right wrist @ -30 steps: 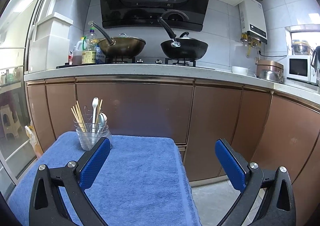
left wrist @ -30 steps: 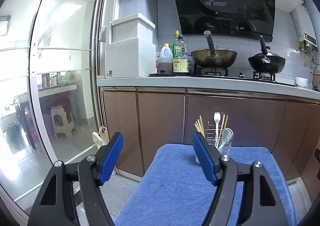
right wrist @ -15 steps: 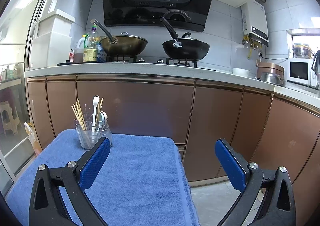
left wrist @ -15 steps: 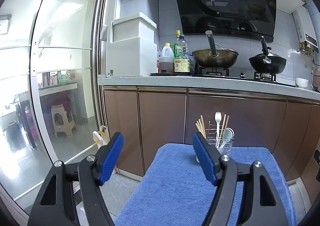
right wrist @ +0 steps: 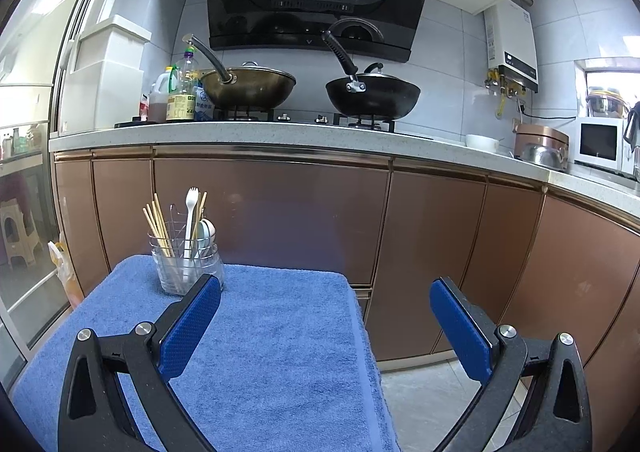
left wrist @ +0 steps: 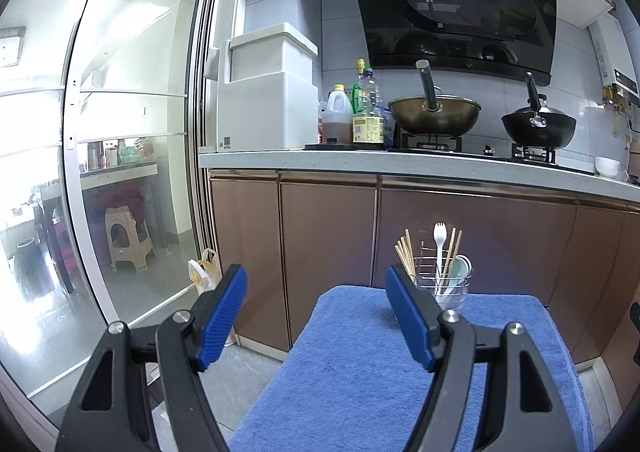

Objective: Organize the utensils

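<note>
The utensil holder (right wrist: 186, 266) stands at the far edge of the blue towel (right wrist: 272, 332), with chopsticks (right wrist: 158, 226), a white fork (right wrist: 190, 221) and a spoon (right wrist: 206, 232) upright inside. It lies ahead and to the left of the right gripper (right wrist: 326, 322), ahead and to the right of the left gripper (left wrist: 316, 316). Both grippers are spread wide and hold nothing; the right one appears nearer.

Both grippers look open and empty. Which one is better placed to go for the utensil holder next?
Probably left: the utensil holder sits just beyond the left gripper, near its right finger. From the right gripper it lies off to the left.
</note>
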`<control>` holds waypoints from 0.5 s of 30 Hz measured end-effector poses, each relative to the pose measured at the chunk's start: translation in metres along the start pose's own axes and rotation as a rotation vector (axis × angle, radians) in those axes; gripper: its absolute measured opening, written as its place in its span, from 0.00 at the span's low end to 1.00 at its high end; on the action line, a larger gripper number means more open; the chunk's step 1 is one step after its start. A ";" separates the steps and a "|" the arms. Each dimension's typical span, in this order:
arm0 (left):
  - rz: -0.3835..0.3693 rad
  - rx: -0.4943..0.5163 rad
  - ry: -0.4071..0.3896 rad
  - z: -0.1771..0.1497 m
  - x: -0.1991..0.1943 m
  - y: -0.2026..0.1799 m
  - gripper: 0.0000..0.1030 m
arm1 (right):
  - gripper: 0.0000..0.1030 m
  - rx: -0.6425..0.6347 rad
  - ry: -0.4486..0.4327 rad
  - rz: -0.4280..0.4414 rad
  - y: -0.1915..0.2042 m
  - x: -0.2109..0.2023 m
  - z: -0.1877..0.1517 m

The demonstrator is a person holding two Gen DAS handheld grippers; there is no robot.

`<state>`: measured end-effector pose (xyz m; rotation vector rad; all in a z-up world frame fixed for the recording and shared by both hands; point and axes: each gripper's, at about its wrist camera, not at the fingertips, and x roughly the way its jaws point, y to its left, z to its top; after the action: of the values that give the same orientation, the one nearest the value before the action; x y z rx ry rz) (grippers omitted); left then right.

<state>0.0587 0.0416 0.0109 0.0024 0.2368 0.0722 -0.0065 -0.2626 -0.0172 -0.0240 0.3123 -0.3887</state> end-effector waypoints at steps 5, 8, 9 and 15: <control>0.001 -0.005 0.004 -0.001 0.001 0.000 0.68 | 1.00 -0.003 0.006 0.001 0.001 0.000 -0.001; 0.000 -0.009 0.011 -0.002 0.002 0.001 0.68 | 1.00 -0.004 0.009 0.003 0.001 0.000 -0.002; 0.001 -0.009 0.012 -0.002 0.002 0.002 0.68 | 1.00 -0.004 0.010 0.002 0.001 0.000 -0.002; 0.005 -0.011 0.011 -0.003 0.002 0.003 0.68 | 1.00 -0.005 0.016 0.002 0.001 0.000 -0.004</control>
<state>0.0596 0.0448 0.0074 -0.0081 0.2478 0.0786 -0.0068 -0.2613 -0.0211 -0.0253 0.3287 -0.3867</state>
